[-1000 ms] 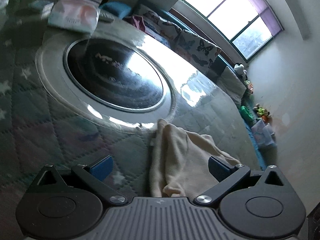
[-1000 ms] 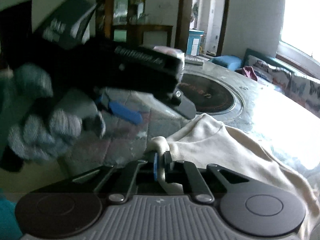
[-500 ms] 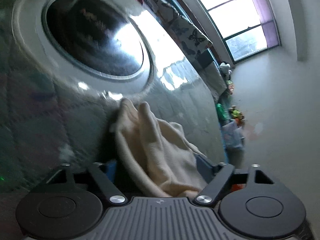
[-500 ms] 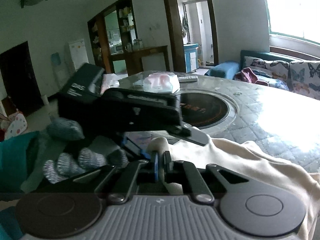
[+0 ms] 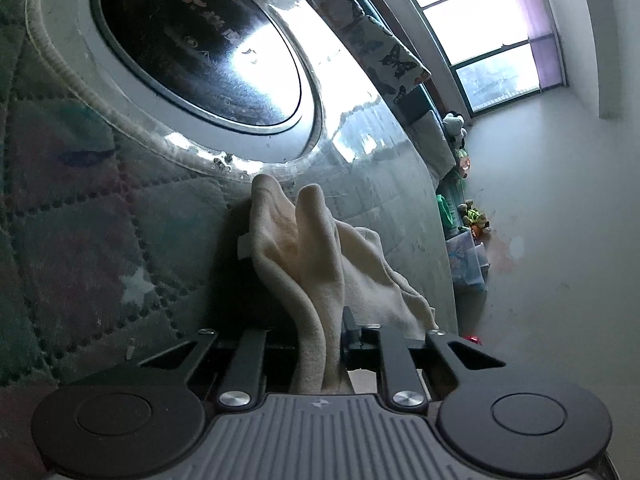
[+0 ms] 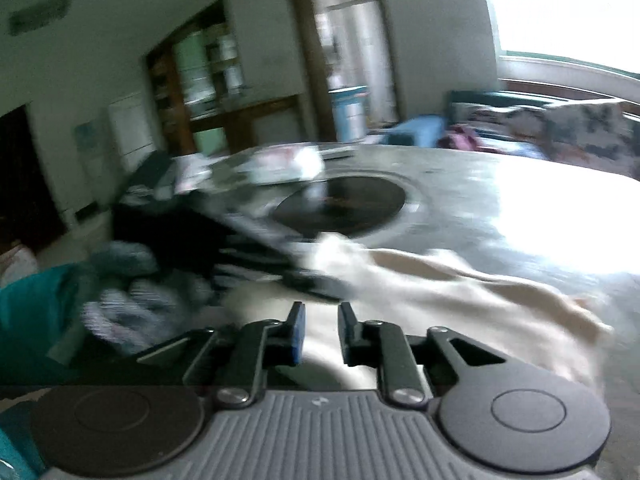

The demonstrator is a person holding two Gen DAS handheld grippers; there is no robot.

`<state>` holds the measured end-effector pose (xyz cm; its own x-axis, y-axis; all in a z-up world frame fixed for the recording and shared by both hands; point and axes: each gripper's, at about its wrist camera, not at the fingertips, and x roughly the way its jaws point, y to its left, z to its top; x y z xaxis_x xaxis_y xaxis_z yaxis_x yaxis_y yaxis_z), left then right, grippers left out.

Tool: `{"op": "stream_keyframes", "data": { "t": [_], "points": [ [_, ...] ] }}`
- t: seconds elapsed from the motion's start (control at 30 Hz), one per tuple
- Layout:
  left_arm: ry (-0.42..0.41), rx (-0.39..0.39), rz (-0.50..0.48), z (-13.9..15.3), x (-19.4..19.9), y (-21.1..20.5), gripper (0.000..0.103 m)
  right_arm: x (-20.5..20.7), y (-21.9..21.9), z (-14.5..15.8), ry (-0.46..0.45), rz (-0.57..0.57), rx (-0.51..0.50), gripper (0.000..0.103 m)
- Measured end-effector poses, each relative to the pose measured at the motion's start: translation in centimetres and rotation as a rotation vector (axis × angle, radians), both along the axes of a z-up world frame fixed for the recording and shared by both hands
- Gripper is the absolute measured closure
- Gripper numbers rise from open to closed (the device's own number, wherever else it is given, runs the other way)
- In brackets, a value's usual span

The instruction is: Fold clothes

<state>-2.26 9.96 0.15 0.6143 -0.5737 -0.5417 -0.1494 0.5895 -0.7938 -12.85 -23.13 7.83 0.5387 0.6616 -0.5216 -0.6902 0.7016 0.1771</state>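
A cream garment (image 5: 320,264) lies crumpled on the round table (image 5: 80,240), near the dark round plate (image 5: 200,48) set in its middle. My left gripper (image 5: 320,336) is closing, and a raised fold of the garment runs between its jaws and is pinched there. In the blurred right wrist view the garment (image 6: 460,292) spreads to the right. My right gripper (image 6: 320,328) is opening, its jaws a little apart with no cloth pressed between them. The left gripper (image 6: 316,280), held by a gloved hand (image 6: 132,300), bites the garment just ahead.
The table has a quilted cover under glossy glass, and its edge curves at the right (image 5: 444,260). A packet (image 6: 288,164) lies on its far side. A sofa with butterfly cushions (image 5: 384,52) stands under the window, with toys (image 5: 472,216) along the wall.
My left gripper dropped closer to the garment and its jaws went from wide apart to closed on a fold. My right gripper let go of the cloth edge and swung sideways.
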Motion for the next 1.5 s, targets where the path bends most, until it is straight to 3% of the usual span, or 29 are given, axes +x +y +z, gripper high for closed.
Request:
{"op": "stream_keyframes", "data": {
  "t": [0.33,0.43,0.63,0.7,0.87,1.13,1.5],
  "points": [
    [-0.011,0.051,-0.011,0.6,-0.1,-0.4,0.084,6.9,-8.4,-3.7,0.059,-0.379,-0.062,0.068],
    [-0.015,0.074,-0.017,0.8,0.0,-0.7,0.084,7.9,-10.0,-4.7,0.082,-0.435,-0.041,0.058],
    [-0.034,0.119,-0.032,1.2,0.3,-1.1,0.084,8.5,-11.1,-6.1,0.126,-0.446,0.02,0.058],
    [-0.036,0.127,-0.033,1.2,0.4,-1.2,0.084,8.5,-10.8,-5.9,0.131,-0.431,0.036,0.061],
    [-0.049,0.179,-0.037,1.8,0.5,-1.4,0.085,8.1,-10.9,-5.5,0.155,-0.406,0.102,0.09],
    [-0.146,0.257,-0.114,5.0,1.4,-4.2,0.086,5.5,-12.2,-2.4,0.071,-0.423,0.154,0.093],
    [-0.237,0.272,-0.262,7.7,5.3,-14.6,0.087,5.0,-18.3,1.6,-0.069,-0.593,0.047,0.093]
  ]
}}
